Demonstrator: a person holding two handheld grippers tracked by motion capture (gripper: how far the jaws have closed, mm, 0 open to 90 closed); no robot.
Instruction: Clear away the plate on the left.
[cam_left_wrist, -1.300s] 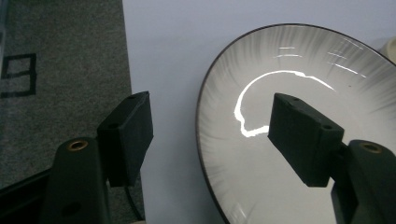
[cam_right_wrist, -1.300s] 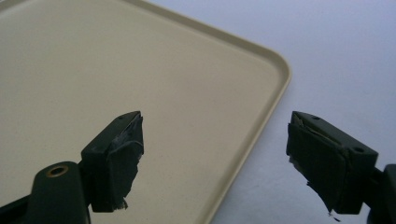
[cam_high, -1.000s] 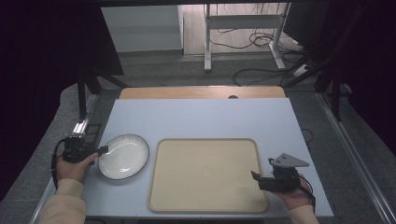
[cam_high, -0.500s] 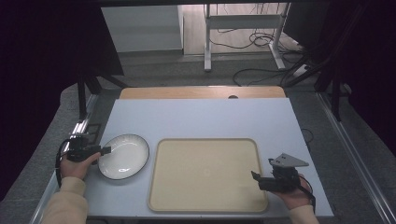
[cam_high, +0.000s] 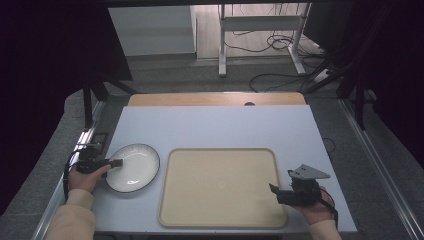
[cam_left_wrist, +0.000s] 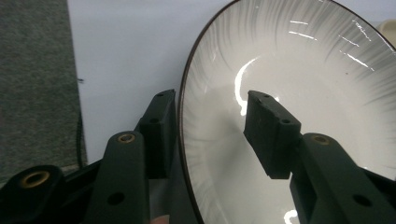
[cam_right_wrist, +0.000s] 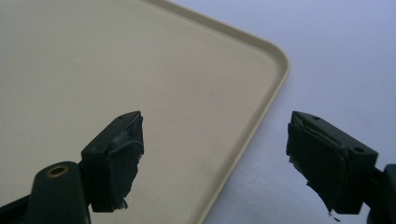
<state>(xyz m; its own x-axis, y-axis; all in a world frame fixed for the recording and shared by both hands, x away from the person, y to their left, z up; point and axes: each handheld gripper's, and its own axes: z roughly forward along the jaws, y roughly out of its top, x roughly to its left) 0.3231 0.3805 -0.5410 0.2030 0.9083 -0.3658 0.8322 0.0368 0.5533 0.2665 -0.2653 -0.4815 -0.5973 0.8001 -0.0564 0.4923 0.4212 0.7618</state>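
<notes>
A: Status? Where's the plate (cam_high: 132, 168)?

B: On the table (cam_high: 215, 125), just left of the tray (cam_high: 222, 186). Your left gripper (cam_left_wrist: 212, 123) straddles its near-left rim: one jaw outside and under the edge, the other over the inside. Jaws are spread, gap on both sides of the rim, so you've got no grip yet.

A: Right side?

B: Your right gripper (cam_right_wrist: 215, 154) is also spread, holding nothing. It hovers over the tray's near-right corner, one jaw above the tray, the other above the table.

A: Progress?

B: Early, by my read. Approach on the plate is done. Left: close on the rim, lift, and likely move it onto the tray, which is bare.

A: Changes from a second ago?

B: Your left hand (cam_high: 85, 177) has dropped down and toward you along the plate's left edge, and the jaws now reach in over the rim. Plate looks unmoved. Right gripper and tray are as they were.
</notes>
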